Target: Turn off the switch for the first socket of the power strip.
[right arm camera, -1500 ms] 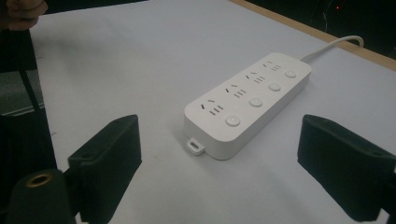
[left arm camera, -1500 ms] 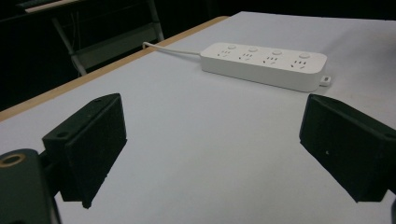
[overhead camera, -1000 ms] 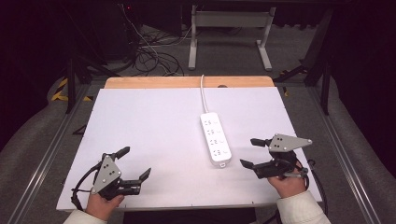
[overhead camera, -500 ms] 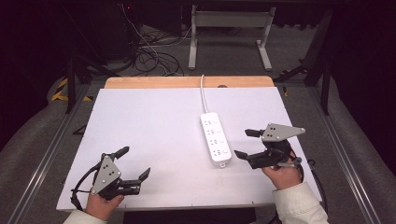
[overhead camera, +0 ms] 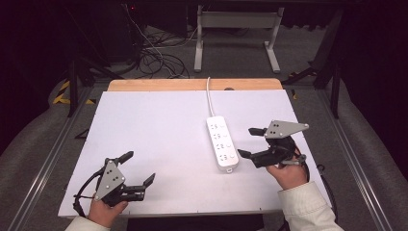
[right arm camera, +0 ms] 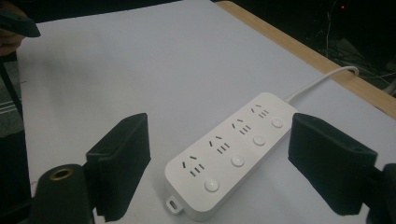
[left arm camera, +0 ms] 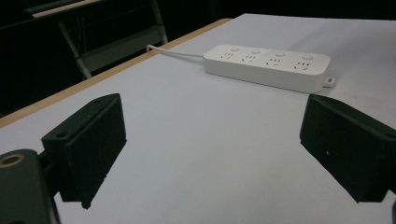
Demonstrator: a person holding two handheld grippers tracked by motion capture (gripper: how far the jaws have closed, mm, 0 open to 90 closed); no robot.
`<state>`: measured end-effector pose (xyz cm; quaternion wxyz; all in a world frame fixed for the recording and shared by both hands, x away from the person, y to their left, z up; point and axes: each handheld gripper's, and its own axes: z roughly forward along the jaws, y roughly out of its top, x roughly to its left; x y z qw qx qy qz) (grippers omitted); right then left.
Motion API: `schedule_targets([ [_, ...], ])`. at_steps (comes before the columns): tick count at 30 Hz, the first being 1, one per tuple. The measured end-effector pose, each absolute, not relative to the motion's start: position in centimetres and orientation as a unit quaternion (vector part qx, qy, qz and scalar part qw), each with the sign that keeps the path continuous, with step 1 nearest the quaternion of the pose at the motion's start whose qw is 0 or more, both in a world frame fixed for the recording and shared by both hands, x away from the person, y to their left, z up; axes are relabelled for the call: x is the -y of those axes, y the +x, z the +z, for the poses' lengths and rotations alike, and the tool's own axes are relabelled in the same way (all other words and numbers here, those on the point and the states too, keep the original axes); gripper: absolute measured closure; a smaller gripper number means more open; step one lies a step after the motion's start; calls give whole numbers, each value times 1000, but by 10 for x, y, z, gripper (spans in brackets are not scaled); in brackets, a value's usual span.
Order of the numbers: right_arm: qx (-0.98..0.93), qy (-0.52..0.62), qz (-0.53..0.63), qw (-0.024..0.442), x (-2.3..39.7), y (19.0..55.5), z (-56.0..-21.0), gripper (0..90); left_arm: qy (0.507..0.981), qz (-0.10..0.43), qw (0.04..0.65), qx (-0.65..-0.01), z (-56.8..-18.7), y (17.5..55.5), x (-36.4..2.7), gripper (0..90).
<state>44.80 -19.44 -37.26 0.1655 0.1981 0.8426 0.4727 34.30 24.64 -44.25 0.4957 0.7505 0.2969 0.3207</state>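
Right gripper points level at the power strip, jaws spread, clear of it. Left gripper rests near the table front edge, jaws spread and empty

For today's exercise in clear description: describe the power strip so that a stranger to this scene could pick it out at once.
Start at the white table with the wooden far edge. Right of its middle lies the power strip, a long white block beside the open jaws of the right gripper. Its row of four sockets with round buttons and its white cord running off the far edge set it apart.
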Motion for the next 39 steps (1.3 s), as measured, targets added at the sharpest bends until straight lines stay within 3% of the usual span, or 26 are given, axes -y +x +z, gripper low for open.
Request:
schedule_targets([
  [16, -849, 233, 453, 138, 180, 472, -359, 548, 751, 325, 491, -299, -443, 344, -246, 77],
  [19, -852, 242, 443, 139, 176, 481, -355, 657, 752, 323, 491, -298, -443, 343, -246, 78],
  [20, -852, 242, 443, 139, 176, 481, -355, 657, 752, 323, 491, -298, -443, 343, -246, 78],
  [26, -852, 256, 433, 145, 169, 495, -354, 900, 753, 327, 488, -296, -443, 344, -246, 77],
  [39, -862, 263, 411, 137, 155, 518, -353, 900, 753, 327, 488, -296, -443, 344, -246, 77],
])
